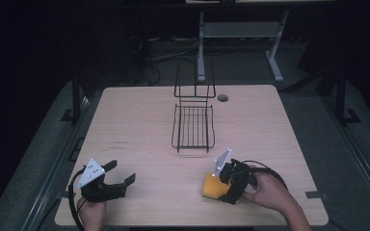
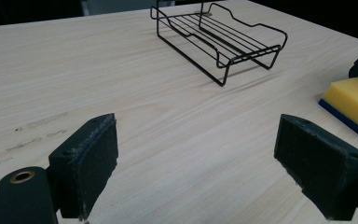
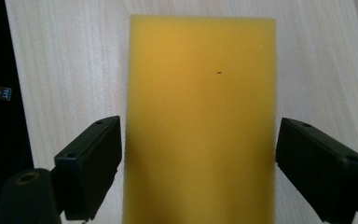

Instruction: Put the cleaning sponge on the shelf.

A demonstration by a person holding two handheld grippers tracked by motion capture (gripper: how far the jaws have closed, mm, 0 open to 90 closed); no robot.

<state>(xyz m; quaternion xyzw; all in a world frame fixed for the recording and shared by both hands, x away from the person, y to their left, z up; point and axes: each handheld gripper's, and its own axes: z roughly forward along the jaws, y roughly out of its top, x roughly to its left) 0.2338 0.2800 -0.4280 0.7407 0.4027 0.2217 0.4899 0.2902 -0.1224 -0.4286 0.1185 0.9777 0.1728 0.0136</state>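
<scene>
Near the table's (image 1: 139, 103) front edge, toward its right corner, in the high view: right gripper (image 1: 227, 188) over the yellow sponge (image 1: 212, 186); wire rack (image 1: 193, 126) mid-table. In the left gripper view: left gripper (image 2: 196, 161) wide open, empty. In the right gripper view: jaws spread either side of the sponge, not yet pinching; best closed squarely, gently, mid-length.

You are working in a lab-like test room: a bare wooden table (image 1: 139, 120) on dark carpet, loose cables (image 1: 173, 50) and a metal desk frame (image 1: 241, 33) behind.
</scene>
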